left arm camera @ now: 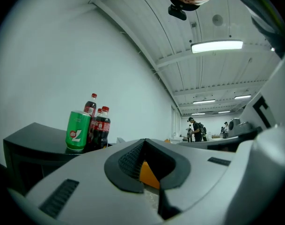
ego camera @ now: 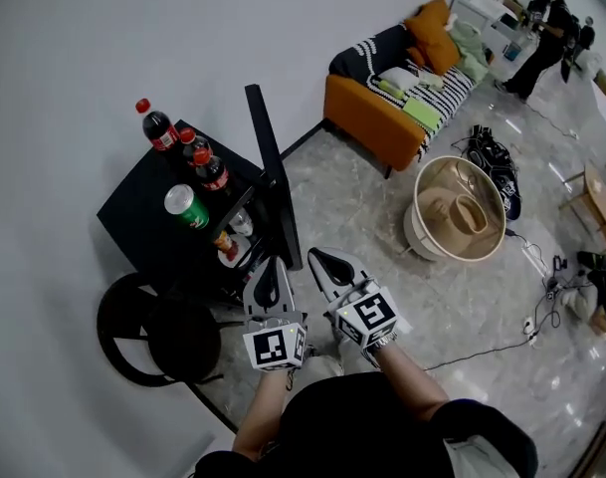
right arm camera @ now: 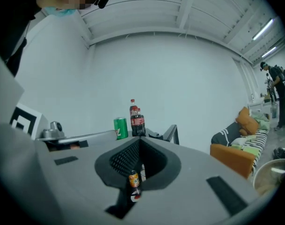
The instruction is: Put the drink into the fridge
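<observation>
A black mini fridge (ego camera: 148, 222) stands against the wall with its door (ego camera: 275, 182) swung open. On top of it are cola bottles (ego camera: 211, 172) and a green can (ego camera: 187, 207). Small bottles (ego camera: 228, 242) sit in the open front. My left gripper (ego camera: 269, 279) and right gripper (ego camera: 325, 265) hover side by side just in front of the door, both shut and empty. The left gripper view shows the left gripper (left arm camera: 144, 144), the can (left arm camera: 77, 131) and the cola bottles (left arm camera: 103, 125) ahead on the left. In the right gripper view, small bottles (right arm camera: 134, 181) show through the gap behind the right gripper (right arm camera: 139, 142).
An orange sofa (ego camera: 382, 113) with cushions stands at the back. A round beige basket (ego camera: 460, 209) sits on the floor to the right, with cables (ego camera: 541, 302) and a dark bag nearby. A black round chair (ego camera: 153, 332) is left of me. People (ego camera: 541, 28) stand far off.
</observation>
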A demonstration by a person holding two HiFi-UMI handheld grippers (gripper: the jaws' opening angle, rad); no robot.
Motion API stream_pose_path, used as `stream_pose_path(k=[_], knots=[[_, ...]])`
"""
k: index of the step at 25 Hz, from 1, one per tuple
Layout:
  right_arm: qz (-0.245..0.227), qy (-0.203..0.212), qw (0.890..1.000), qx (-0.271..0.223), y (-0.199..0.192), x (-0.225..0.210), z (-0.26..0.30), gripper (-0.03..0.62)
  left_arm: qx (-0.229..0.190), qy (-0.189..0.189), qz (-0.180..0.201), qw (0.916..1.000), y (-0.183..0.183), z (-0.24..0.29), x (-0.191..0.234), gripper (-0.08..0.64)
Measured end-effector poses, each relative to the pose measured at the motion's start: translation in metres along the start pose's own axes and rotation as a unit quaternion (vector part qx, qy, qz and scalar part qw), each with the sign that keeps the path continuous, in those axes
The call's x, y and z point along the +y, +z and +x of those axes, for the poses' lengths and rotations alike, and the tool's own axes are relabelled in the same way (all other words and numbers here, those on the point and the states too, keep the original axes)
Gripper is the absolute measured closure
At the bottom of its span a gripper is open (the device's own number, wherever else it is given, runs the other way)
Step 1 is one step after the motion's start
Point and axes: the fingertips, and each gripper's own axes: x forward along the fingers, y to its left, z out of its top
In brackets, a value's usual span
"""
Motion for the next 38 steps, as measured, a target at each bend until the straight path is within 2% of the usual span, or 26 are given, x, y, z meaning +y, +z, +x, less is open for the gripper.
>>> stream_pose_path(k=[4, 9, 14, 20, 25, 31, 35, 38], knots=[[-0.011, -0.016, 1.000, -0.014, 0.015, -0.002, -0.002, 0.578, -0.005, -0.008, 0.000, 1.0000, 0.011, 0.002, 0.004, 0.551], [-0.013, -0.022, 0.999, -0.023, 0.021, -0.002, 0.002, 0.578, -0.008, -0.001, 0.011, 0.9999, 0.017, 0.002, 0.012, 0.551], [-0.007, -0.012, 1.000, -0.022, 0.022, -0.003, 0.010, 0.577, -0.007, 0.006, 0.017, 0.9998, 0.019, 0.004, 0.014, 0.551], [0.002, 0.012, 1.000, -0.024, 0.021, -0.014, 0.033, 0.578, -0.012, 0.038, 0.029, 0.9988, 0.021, 0.020, 0.026, 0.549], [0.004, 0.044, 0.999, -0.026, 0.029, -0.039, 0.058, 0.577, -0.018, 0.086, 0.038, 0.9954, 0.024, 0.043, 0.036, 0.549], [0.003, 0.097, 0.995, -0.020, 0.040, -0.068, 0.101, 0.578, -0.012, 0.152, 0.044, 0.9872, 0.025, 0.079, 0.056, 0.546], [-0.002, 0.132, 0.991, -0.009, 0.045, -0.082, 0.125, 0.578, -0.016, 0.201, 0.043, 0.9785, 0.032, 0.098, 0.070, 0.545], [-0.005, 0.159, 0.987, -0.003, 0.045, -0.091, 0.137, 0.578, -0.016, 0.235, 0.040, 0.9710, 0.034, 0.106, 0.079, 0.512]])
